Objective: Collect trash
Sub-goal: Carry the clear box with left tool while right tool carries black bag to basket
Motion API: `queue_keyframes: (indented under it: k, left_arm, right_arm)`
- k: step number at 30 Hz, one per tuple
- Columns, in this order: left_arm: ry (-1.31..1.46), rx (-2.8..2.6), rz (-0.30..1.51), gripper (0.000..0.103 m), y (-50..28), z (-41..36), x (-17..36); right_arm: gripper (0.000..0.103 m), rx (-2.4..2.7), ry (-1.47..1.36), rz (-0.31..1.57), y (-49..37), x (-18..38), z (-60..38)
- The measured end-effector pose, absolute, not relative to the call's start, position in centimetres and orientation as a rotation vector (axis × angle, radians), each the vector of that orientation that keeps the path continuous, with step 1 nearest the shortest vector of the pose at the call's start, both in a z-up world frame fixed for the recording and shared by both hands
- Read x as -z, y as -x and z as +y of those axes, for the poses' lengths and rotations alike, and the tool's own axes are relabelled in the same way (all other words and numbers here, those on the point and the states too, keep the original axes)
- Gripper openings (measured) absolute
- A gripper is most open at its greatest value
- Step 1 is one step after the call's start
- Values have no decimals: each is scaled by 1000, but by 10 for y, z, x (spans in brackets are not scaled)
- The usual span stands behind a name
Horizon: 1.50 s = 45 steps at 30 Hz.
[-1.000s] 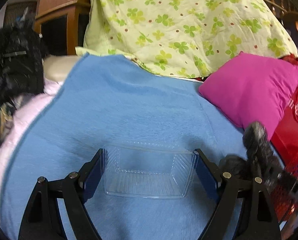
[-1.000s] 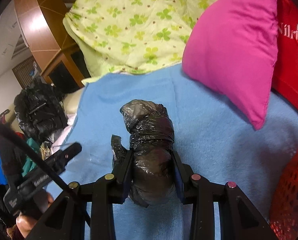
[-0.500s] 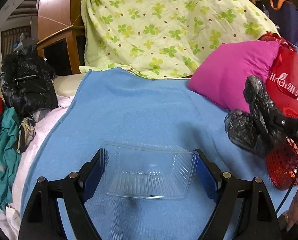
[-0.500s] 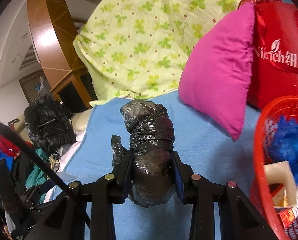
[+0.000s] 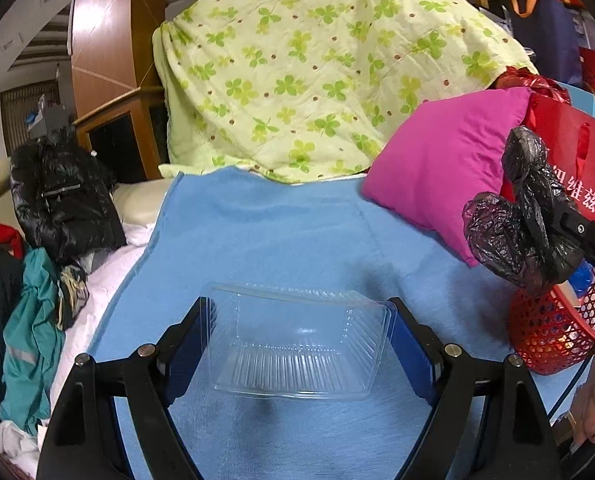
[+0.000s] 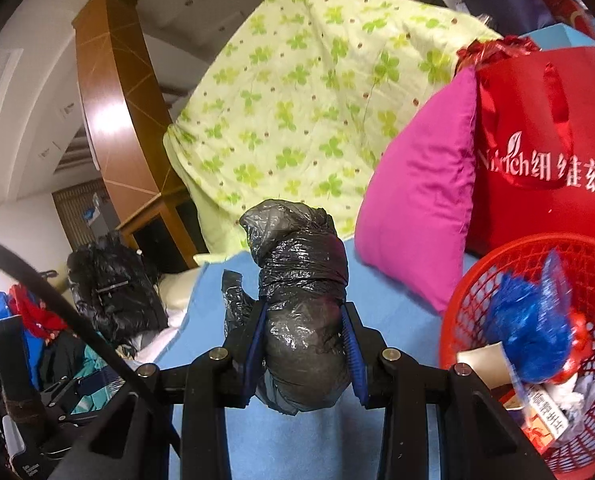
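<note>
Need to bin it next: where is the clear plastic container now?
In the left wrist view, the clear plastic container sits between the left gripper fingers, above the blue towel.

Wooden cabinet (image 5: 113,92) stands behind a clover-print quilt (image 5: 317,72).

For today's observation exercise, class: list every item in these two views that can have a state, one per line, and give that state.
Left gripper: shut on the clear plastic container.
Clear plastic container: empty, open side up, held.
Right gripper: shut on the black plastic bag.
Black plastic bag: bundled up, held off the blanket.
Red mesh basket: holds trash.
</note>
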State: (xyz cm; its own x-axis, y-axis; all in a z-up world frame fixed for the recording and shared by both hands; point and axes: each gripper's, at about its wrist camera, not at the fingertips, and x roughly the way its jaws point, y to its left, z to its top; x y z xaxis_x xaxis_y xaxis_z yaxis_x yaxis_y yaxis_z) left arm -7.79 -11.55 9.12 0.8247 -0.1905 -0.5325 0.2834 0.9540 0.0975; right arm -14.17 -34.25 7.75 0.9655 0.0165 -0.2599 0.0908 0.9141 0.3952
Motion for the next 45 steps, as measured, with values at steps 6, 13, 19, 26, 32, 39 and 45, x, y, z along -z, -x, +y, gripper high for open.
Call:
queue_keyframes:
  k: [6,13,19,26,32,39,45]
  left_arm:
    - [-205,285,518,86,88,-135,-100]
    - [-236,318,498,86,96,-159,-108]
    - [-264,352,480,86,102,-183,-114]
    - [-296,398,462,86,111,-213,-120]
    - [-322,437,451,86,119,-237,-123]
    - [-342,482,442,86,126,-262,-126]
    - [-357,521,435,86,132,-284,-130]
  right_arm:
    - [39,65,-441,215,159,-83,-361]
    - [39,96,-480,170,176,-87,-386]
    - [39,122,-516,132,191,-90,-406]
    - [39,160,-541,98,210,-90,-427]
    - [39,193,-559,79,225,-88,-445]
    - [39,228,-582,61,241,-86,-464]
    - [39,256,-614,52,251,-83,-481]
